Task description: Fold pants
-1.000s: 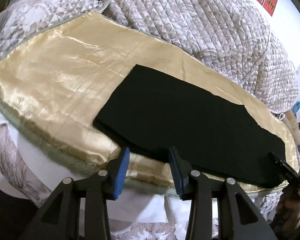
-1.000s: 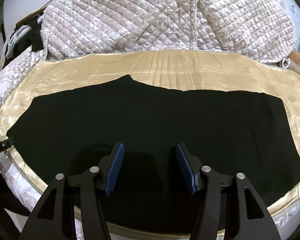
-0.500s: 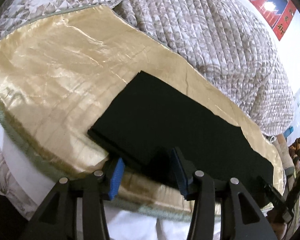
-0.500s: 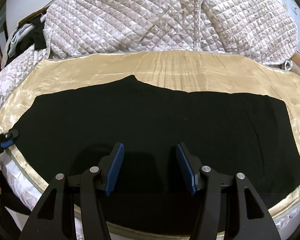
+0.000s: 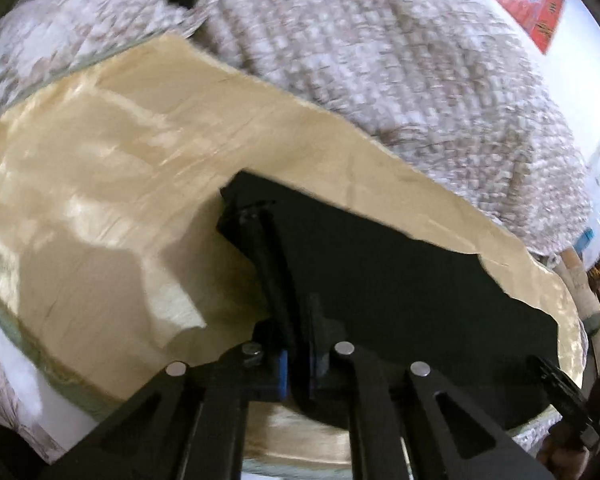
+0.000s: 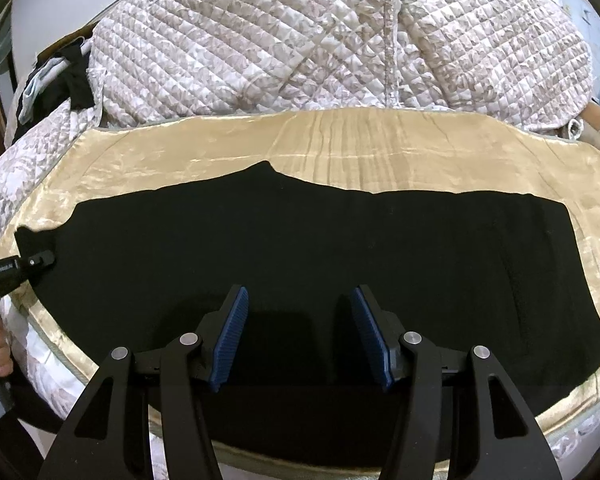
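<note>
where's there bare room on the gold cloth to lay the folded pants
Bare gold cloth runs as a strip between the black pants and the quilt, and widens past the end pinched by the left tool. The near edge is crowded.

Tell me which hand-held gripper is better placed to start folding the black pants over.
Left. The left hand-held gripper is shut on the end of the pants, lifting it off the gold sheet. The right hand-held gripper hangs open above them.

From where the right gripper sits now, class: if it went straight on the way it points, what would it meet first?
Most likely the black pants, spread flat on the gold satin cloth. The open right gripper hangs over them with nothing between; its height above them is unclear.
</note>
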